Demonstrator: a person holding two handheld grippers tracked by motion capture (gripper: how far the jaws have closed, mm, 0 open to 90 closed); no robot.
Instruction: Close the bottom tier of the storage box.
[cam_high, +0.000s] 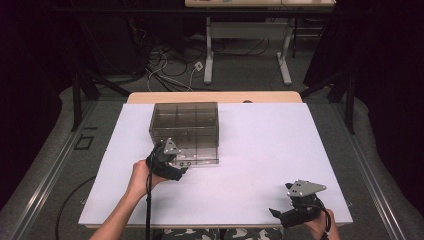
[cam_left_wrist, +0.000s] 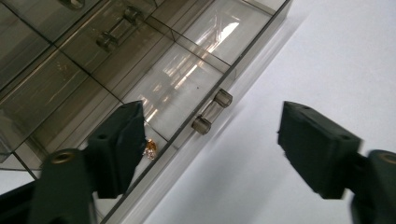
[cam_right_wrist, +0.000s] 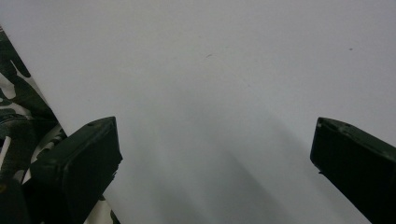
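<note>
Drawer box (cam_high: 185, 131): I see it toward the table's (cam_high: 260, 150) far left.
Left gripper (cam_high: 172, 162): jaws apart, at its front knob (cam_left_wrist: 212, 112).
Right gripper (cam_high: 292, 212): jaws apart, holding nothing.

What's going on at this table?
A person holds a gripper in each hand at a white table. The left gripper sits open at the front of a smoky clear drawer box, its jaws either side of a small drawer handle without touching it. A tiny gold item lies inside that drawer. The right gripper rests open over bare table near the person.
</note>
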